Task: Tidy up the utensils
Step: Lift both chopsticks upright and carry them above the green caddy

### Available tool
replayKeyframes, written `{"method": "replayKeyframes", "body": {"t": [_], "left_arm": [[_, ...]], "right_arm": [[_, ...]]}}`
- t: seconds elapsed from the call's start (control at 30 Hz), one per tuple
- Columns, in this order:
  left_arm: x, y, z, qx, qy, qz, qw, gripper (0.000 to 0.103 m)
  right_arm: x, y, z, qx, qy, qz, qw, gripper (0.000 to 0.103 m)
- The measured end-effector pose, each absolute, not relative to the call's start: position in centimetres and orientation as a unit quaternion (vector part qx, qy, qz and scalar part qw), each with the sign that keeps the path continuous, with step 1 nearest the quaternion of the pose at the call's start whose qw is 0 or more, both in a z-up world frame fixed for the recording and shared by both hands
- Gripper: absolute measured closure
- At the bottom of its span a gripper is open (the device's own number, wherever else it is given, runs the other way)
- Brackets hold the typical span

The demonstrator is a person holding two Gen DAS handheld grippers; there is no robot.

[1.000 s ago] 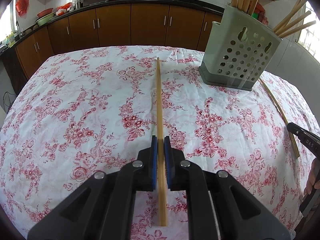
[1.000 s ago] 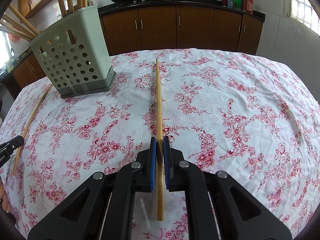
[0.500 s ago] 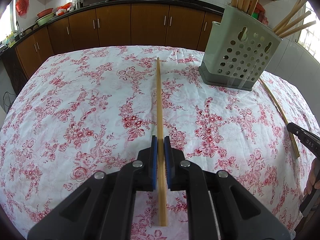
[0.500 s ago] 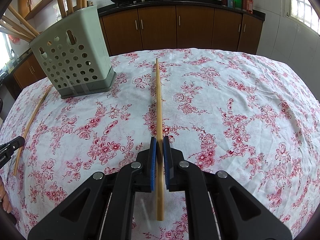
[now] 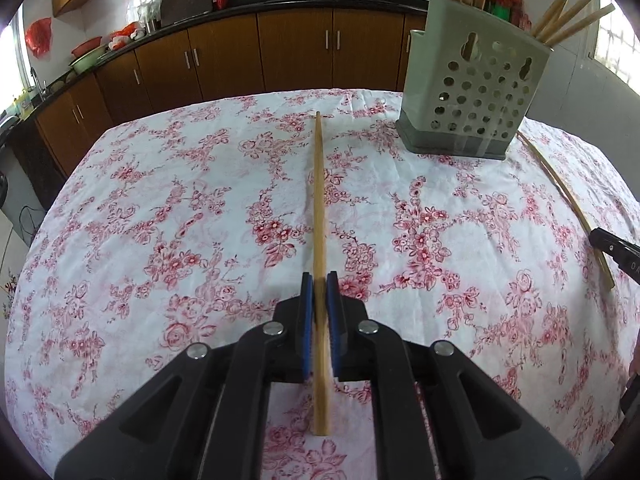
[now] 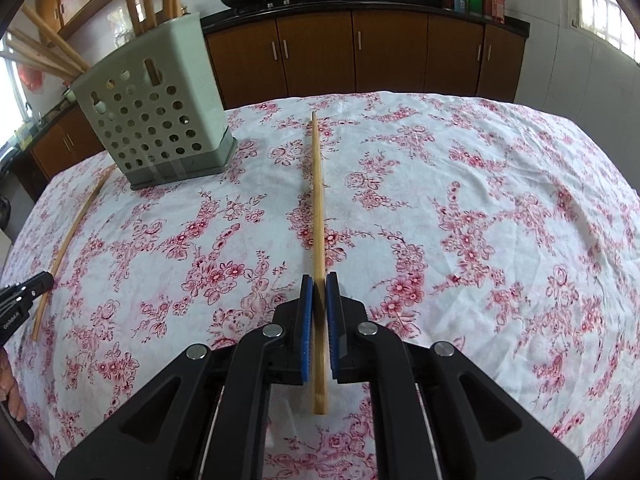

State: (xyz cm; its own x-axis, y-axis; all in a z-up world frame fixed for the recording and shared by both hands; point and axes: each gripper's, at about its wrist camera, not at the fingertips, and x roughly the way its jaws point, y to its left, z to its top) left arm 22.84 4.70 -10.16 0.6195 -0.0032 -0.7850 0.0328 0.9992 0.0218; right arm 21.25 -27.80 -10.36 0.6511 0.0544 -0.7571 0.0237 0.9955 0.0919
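Observation:
My left gripper point(image 5: 319, 280) is shut on a long wooden chopstick point(image 5: 318, 200) that points forward, held just above the floral tablecloth point(image 5: 160, 208). My right gripper point(image 6: 319, 280) is shut on another wooden chopstick point(image 6: 317, 200) the same way. A pale green perforated utensil holder point(image 5: 472, 84) with several chopsticks standing in it sits at the far right in the left wrist view and at the far left in the right wrist view point(image 6: 152, 116). A third chopstick point(image 5: 564, 200) lies loose on the cloth beside the holder; it also shows in the right wrist view point(image 6: 70, 236).
The table is round and drops off on all sides. Brown kitchen cabinets point(image 5: 296, 52) with woks on the counter stand behind it. The other gripper's tip shows at the right edge of the left wrist view point(image 5: 616, 248) and at the left edge of the right wrist view point(image 6: 24, 292).

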Motion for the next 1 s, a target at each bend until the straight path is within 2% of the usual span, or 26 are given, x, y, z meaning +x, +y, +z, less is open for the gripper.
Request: {"method": "replayKeyframes", "body": {"t": [0.17, 0.5, 1.0], "left_arm": [[22.1, 5.1, -8.0, 0.017, 0.418, -0.012, 0.908, 0.095], [20.9, 7.0, 2.4, -0.036, 0.305, -0.020, 0.951, 0.095], [19.1, 3.6, 10.2, -0.030, 0.235, -0.081, 0.968, 0.095]], "right_arm": [[20.0, -28.0, -7.7, 0.047, 0.379, 0.007, 0.924, 0.095], [17.9, -27.8, 1.1, 0.042, 0.255, 0.012, 0.966, 0.095], [16.3, -26.0, 9.7, 0.063, 0.138, 0.086, 0.985, 0.096]]}}
